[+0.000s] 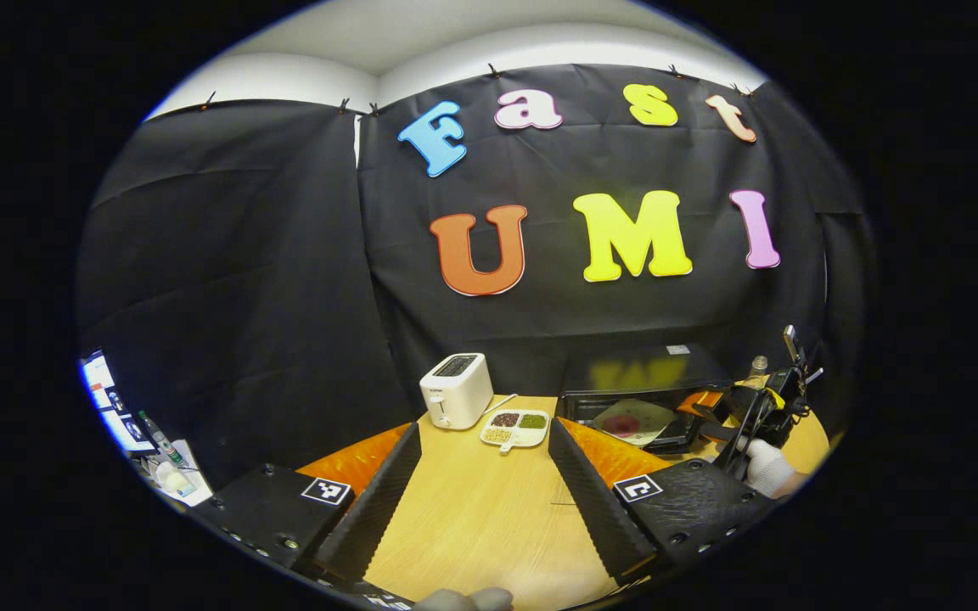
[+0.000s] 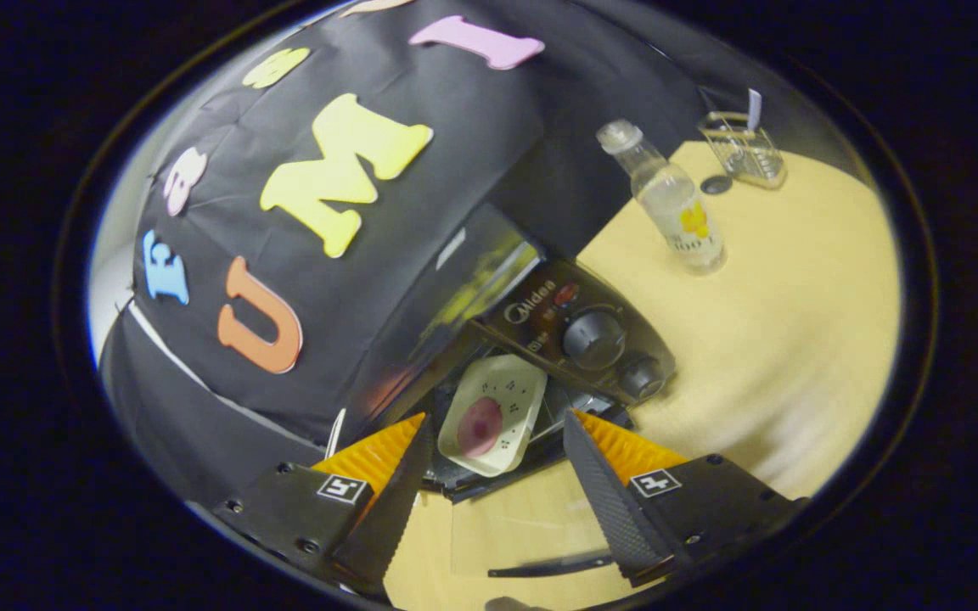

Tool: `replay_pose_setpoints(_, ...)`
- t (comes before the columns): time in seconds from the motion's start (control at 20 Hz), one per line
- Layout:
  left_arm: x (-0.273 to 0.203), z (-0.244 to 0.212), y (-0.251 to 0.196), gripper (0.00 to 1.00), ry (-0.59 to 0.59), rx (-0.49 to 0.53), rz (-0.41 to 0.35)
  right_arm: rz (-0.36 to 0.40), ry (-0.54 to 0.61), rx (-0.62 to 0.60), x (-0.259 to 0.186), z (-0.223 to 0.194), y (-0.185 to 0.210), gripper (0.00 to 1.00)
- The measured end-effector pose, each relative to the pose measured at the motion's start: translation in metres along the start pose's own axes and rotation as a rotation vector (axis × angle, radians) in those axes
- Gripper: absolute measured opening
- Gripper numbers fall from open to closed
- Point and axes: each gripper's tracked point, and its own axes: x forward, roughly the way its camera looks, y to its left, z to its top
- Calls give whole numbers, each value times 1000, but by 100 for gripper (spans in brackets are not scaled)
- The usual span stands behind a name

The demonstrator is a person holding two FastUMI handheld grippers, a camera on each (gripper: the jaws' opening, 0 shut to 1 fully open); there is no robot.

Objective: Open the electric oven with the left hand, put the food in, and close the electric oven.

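- Oven (image 1: 642,382) sits at about 2 o'clock in the left gripper view, at the back of the wooden table (image 1: 489,509), and its door hangs open.
- Inside it, I see a plate (image 1: 637,422) with a round pink food (image 1: 622,424) on it.
- In the right gripper view, the plate sits just past my fingers at 12 o'clock. The oven knobs (image 2: 595,338) are at about 1 o'clock.
- My right gripper (image 2: 493,458) is open, with nothing between its fingers. It is near the plate but not touching it.
- My left gripper (image 1: 482,475) is open too and holds nothing. It hangs over the bare table, well apart from the oven.
- In the left gripper view, I see my other hand in a white glove (image 1: 765,465) at 3 o'clock, right beside the oven.
- I think the first two jobs are done: the door is open and the food is in.
- What is left is to pull my right gripper away and shut the door.
- I can't tell if the plate is all the way in. Its near edge seems close to the door, so I should check before I close it.
- Other things on the table are a white toaster (image 1: 456,390) and a small tray of snacks (image 1: 515,427) at 12 o'clock in the left gripper view.
- A clear bottle (image 2: 672,204) stands at 1 o'clock in the right gripper view, well apart from the oven.
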Motion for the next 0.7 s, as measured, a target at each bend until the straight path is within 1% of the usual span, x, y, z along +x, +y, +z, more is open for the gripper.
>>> replay_pose_setpoints(0.05, -2, 4, -2, 96, -14, 3, -15, 0, -3, -58, -16, 1, 3, 89)
replay_pose_setpoints(0.2, -9, 8, -6, 96, -33, -9, -59, -9, -12, -251, -59, 12, 11, 92)
replay_pose_setpoints(0.3, -15, 10, -9, 96, -47, -26, -86, -24, -52, -364, -89, 29, 10, 95)
replay_pose_setpoints(0.4, -20, 9, -10, 96, -59, -47, -107, -46, -109, -463, -121, 43, 9, 94)
replay_pose_setpoints(0.45, -22, 6, -13, 96, -63, -62, -119, -50, -119, -510, -137, 47, 11, 95)
replay_pose_setpoints(0.5, -24, 2, -15, 96, -61, -75, -130, -62, -117, -557, -152, 47, 10, 100)
replay_pose_setpoints(0.55, -24, -2, -18, 96, -59, -84, -143, -77, -116, -598, -166, 47, 7, 95)
replay_pose_setpoints(0.6, -25, -8, -21, 96, -56, -90, -153, -89, -125, -632, -179, 49, 1, 95)
replay_pose_setpoints(0.65, -24, -14, -24, 96, -51, -93, -162, -109, -138, -661, -192, 53, -4, 100)
replay_pose_setpoints(0.7, -24, -23, -28, 96, -37, -94, -173, -127, -150, -680, -205, 56, -10, 95)
